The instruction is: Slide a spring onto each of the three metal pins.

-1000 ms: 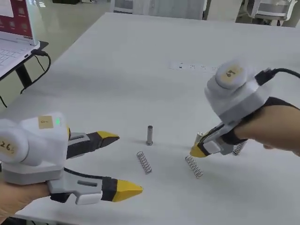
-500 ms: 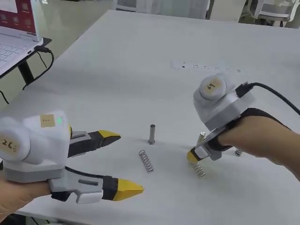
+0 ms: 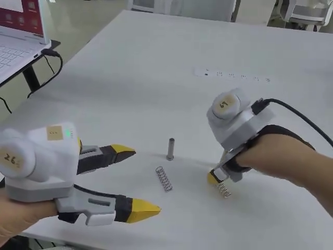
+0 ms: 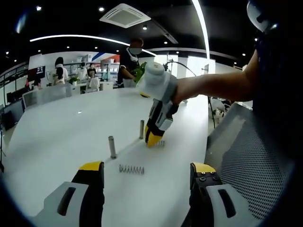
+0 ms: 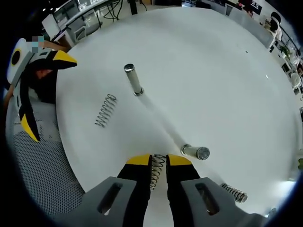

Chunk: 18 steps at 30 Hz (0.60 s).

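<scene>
A short metal pin (image 3: 170,149) stands upright mid-table, with a loose spring (image 3: 164,178) lying just in front of it. My right gripper (image 3: 216,177) points down at the table, shut on a second spring (image 3: 224,189). In the right gripper view that spring (image 5: 156,171) sits between the nearly closed jaws of the right gripper (image 5: 159,161), beside a second pin (image 5: 195,152). A third spring (image 5: 233,191) lies to the right of it. My left gripper (image 3: 134,181) hovers open at the near left, holding nothing. The left gripper view shows two pins (image 4: 112,146) (image 4: 141,129).
A laptop (image 3: 15,31) on a stand with a black cable (image 3: 56,58) sits off the table's far left. A flat socket strip (image 3: 231,76) lies on the white table (image 3: 130,78) farther back. The near table edge runs just under my left gripper.
My right gripper has dropped lower and moved left onto the right-hand spring, and its jaws now hold it. The left gripper has stayed put. The head camera shifted slightly.
</scene>
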{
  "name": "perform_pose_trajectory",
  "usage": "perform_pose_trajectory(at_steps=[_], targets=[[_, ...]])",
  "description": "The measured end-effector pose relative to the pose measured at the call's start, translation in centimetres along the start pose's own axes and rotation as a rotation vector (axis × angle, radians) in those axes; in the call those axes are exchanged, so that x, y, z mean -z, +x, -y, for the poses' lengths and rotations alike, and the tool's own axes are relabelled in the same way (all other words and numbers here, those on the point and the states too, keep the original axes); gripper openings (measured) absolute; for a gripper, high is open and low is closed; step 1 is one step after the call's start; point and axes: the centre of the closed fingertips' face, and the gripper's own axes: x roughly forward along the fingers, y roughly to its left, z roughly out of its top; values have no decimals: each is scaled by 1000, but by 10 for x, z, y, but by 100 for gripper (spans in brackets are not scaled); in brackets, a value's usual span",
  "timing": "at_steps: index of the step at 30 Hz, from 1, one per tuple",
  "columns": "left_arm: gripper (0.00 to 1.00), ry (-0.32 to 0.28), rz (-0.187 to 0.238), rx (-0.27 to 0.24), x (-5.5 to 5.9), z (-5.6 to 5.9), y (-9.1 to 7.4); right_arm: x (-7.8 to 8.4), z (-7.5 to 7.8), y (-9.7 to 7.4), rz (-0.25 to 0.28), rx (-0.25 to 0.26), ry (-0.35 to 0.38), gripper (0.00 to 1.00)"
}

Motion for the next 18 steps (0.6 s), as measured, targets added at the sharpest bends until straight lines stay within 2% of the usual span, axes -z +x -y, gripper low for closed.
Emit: perform_pose_trajectory(at_steps=[4, 12, 18], targets=[[69, -1, 6, 0, -2, 1, 0, -4, -6, -9, 29, -7, -14, 9], [68, -4, 4, 5, -4, 5, 1, -22, -22, -45, 144, -25, -35, 9], [64, 9, 7, 20, -13, 11, 3, -48, -49, -89, 305, -74, -42, 9]])
